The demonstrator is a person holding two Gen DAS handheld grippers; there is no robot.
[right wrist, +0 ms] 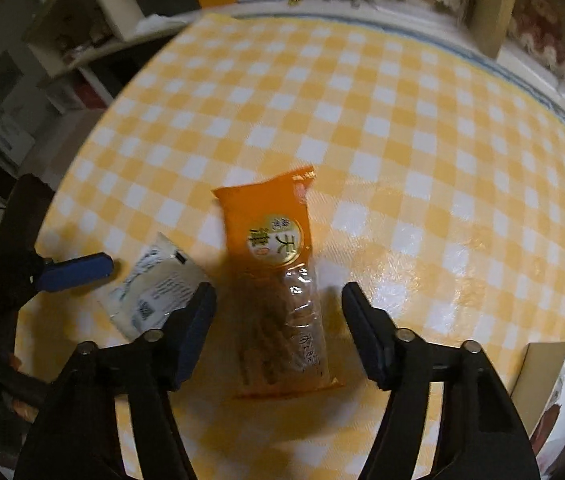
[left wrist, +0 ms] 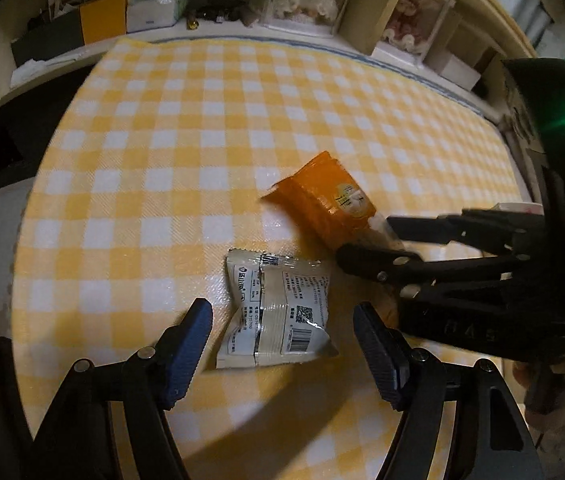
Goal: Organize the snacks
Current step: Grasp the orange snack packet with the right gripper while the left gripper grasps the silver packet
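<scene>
On the yellow-checked tablecloth (left wrist: pixel 202 128) two snack packets are laid close together. Furthest left, the white packet (left wrist: pixel 278 312) is straddled by the left gripper (left wrist: pixel 282 344), whose blue pads (left wrist: pixel 190 344) are held apart and clear of the wrapper. Just to its right, the orange packet (right wrist: pixel 282 284) is framed by the right gripper (right wrist: pixel 278 332), its jaws likewise parted, with no contact seen. At the right edge a box (right wrist: pixel 554 396) is partly shown.

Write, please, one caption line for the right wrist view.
Right gripper open astride an orange snack packet on a checked tablecloth.
</scene>
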